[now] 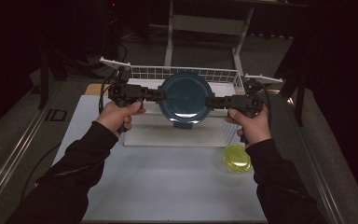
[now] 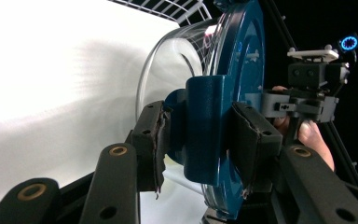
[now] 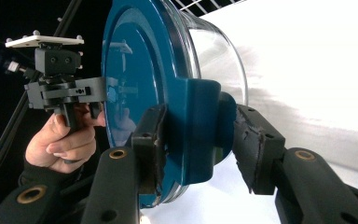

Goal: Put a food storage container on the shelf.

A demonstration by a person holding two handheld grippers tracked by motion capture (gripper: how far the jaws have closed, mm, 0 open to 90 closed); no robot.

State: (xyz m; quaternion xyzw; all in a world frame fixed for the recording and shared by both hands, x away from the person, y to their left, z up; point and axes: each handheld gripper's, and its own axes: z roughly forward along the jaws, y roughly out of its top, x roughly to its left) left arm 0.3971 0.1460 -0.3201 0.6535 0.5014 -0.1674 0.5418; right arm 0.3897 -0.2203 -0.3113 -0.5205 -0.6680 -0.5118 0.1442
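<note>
The jaws of the left gripper (image 1: pixel 161 94) are clamped across one blue latch tab of the lidded glass container (image 1: pixel 185 98), and the jaws of the right gripper (image 1: pixel 210 101) are clamped across the opposite tab, so that the load is shared from both sides. The container is held tipped on edge, its blue lid (image 3: pixel 140 88) turned toward the person and the clear bowl (image 2: pixel 177 60) turned away, in the air above the white tray (image 1: pixel 177 135) and in front of the wire rack (image 1: pixel 186 72), probably to be stood upright there. A yellow-green bowl (image 1: pixel 237 158) is left on the tabletop (image 1: pixel 168 186) near the right sleeve.
</note>
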